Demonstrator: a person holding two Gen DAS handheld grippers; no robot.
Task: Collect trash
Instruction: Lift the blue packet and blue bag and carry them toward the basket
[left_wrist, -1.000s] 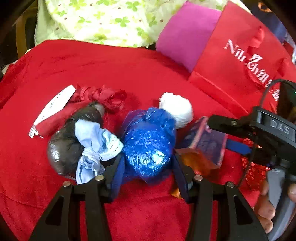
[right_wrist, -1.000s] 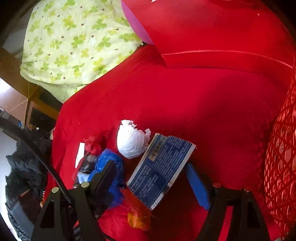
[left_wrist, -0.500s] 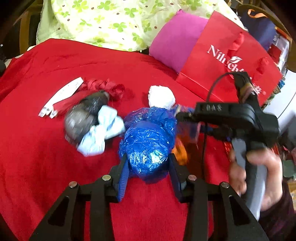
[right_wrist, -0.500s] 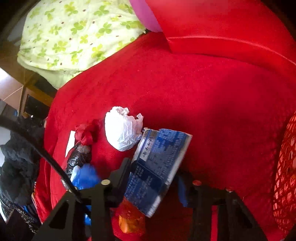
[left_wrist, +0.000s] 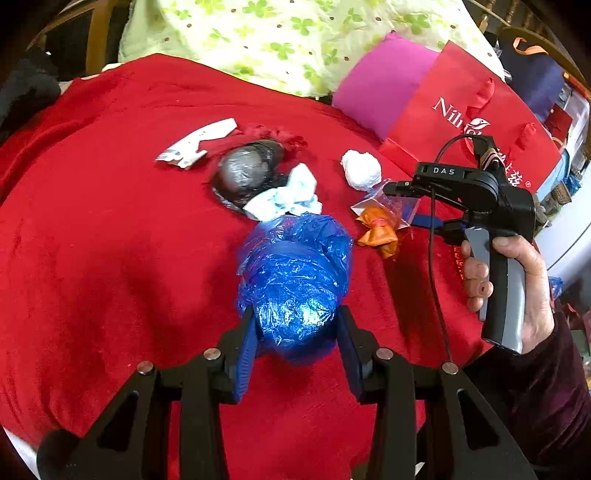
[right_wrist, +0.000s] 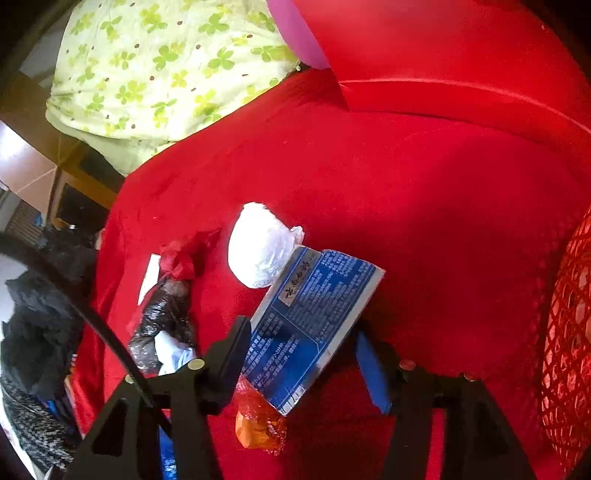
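Closest in, the left gripper (left_wrist: 295, 345) has its blue pads pressed into both flanks of a crumpled blue plastic bag bundle (left_wrist: 295, 280), jaws partly closed and pinching it; the bundle looks raised clear of the red blanket (left_wrist: 92, 258), which I take to mean it is being carried off to wherever the trash goes. To its right the right gripper (right_wrist: 303, 354), gripped by the person's hand (left_wrist: 517, 288), hangs over a blue printed carton (right_wrist: 314, 321). Its jaws have just been opening and now stand spread, the left pad against the carton's edge, the right pad clear of it, so the carton lies between them unheld, tilted across an orange wrapper (right_wrist: 260, 424). That wide stance suits a flat box that needs a second try. Just beyond sits a white knotted bag (right_wrist: 258, 247), touching the carton's far corner. Further left lie a black bag (left_wrist: 245, 171) with a pale face mask (left_wrist: 286, 195) against it, then a white paper strip (left_wrist: 199, 142). At the back a red gift bag (left_wrist: 461, 125) stands upright, a likely bin.
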